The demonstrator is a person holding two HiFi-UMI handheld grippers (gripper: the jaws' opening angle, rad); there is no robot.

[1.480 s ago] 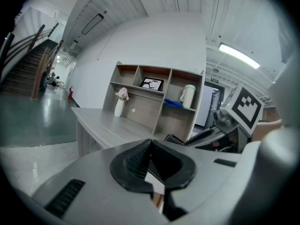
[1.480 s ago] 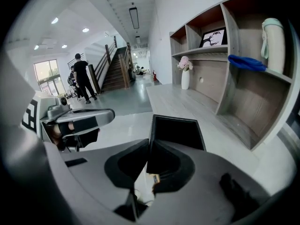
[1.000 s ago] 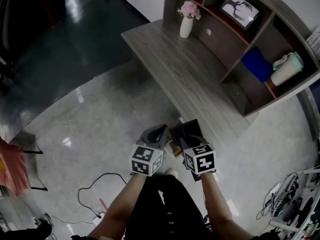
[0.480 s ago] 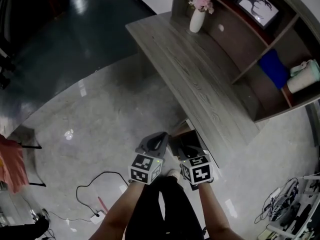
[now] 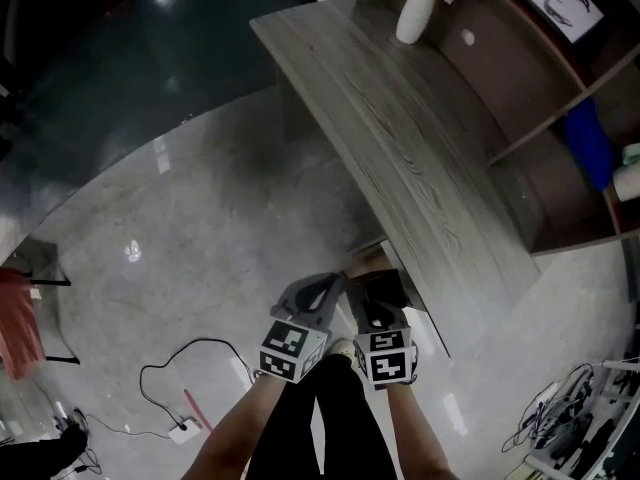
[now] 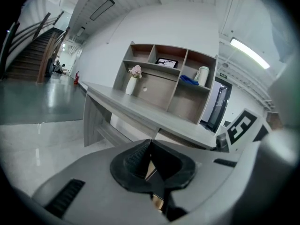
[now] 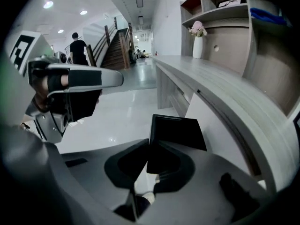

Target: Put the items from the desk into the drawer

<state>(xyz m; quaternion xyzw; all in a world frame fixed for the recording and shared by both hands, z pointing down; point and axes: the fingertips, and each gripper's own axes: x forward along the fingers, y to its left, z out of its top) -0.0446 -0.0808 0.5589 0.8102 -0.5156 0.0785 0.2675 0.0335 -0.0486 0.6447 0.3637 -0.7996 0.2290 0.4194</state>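
My right gripper [image 5: 379, 306] is shut on a flat black rectangular item [image 5: 380, 288], held upright just below the grey wooden desk's front edge [image 5: 440, 268]. In the right gripper view the black item [image 7: 177, 131] stands up from between the pads of my right gripper [image 7: 149, 150]. My left gripper [image 5: 333, 282] hangs beside it, shut with nothing in it; its pads meet in the left gripper view [image 6: 149, 146]. A brown wooden drawer part [image 5: 367, 260] shows under the desk edge, just beyond both grippers.
A white vase of pink flowers [image 5: 418, 13] stands at the desk's far end, below a shelf unit [image 5: 560, 88] holding a framed picture, a blue item and a white jug. A cable and power strip [image 5: 180, 426] lie on the floor at left. More cables [image 5: 565, 418] lie at right.
Both grippers have sunk lower beside the desk's front edge, and the desk now fills more of the head view. The black item stays in the right gripper.
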